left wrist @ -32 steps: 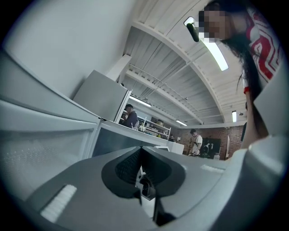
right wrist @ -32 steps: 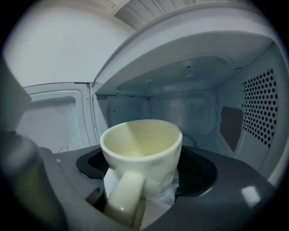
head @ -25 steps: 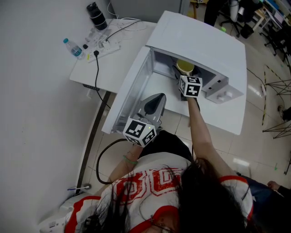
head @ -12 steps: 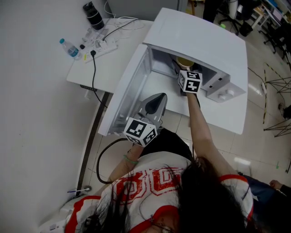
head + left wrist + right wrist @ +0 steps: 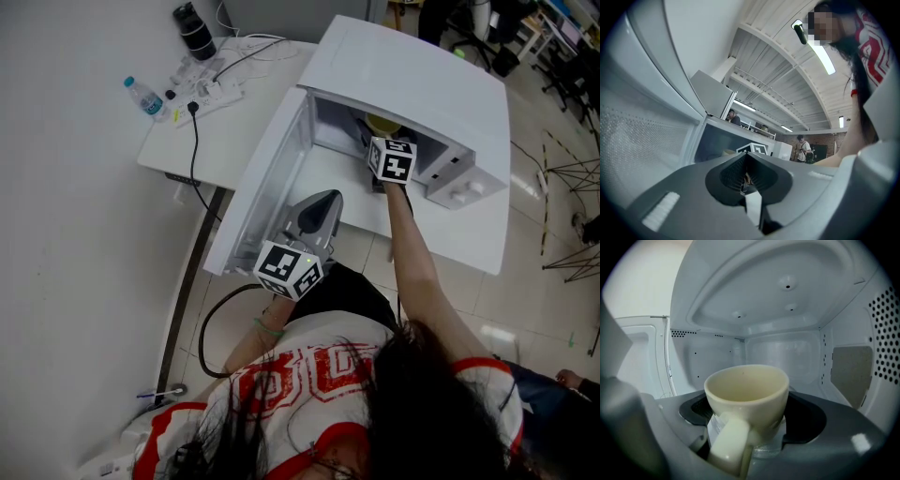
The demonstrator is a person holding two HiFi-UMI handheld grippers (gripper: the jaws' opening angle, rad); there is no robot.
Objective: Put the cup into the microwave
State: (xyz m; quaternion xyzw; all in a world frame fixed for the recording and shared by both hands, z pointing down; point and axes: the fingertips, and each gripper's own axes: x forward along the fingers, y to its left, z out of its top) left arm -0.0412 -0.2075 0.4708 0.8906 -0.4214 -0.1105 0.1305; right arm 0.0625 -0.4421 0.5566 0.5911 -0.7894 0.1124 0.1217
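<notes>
**A:** ok, where's the cup [image 5: 747,391] at right now?

**B:** It's inside the microwave [image 5: 412,84]. The right gripper [image 5: 382,148] is reaching through the opening with its jaws clamped on the lower part of the cup. The cup's upright and cream-coloured, with nothing in it and the handle pointing back at the gripper's camera. There are white oven walls all around it. I can't tell if the bottom is touching the oven floor.

**A:** and the door?

**B:** The door [image 5: 264,183] is swung wide open on the left side. The whole oven sits on a white counter [image 5: 230,136].

**A:** what's the left one doing?

**B:** The left gripper [image 5: 746,174] is down low by the open door, well apart from the cup. Its jaws are pressed together with nothing between them.

**A:** anything else around?

**B:** There's a water bottle [image 5: 142,97] and a power strip [image 5: 217,92] at the counter's far corner, away from the microwave.
</notes>
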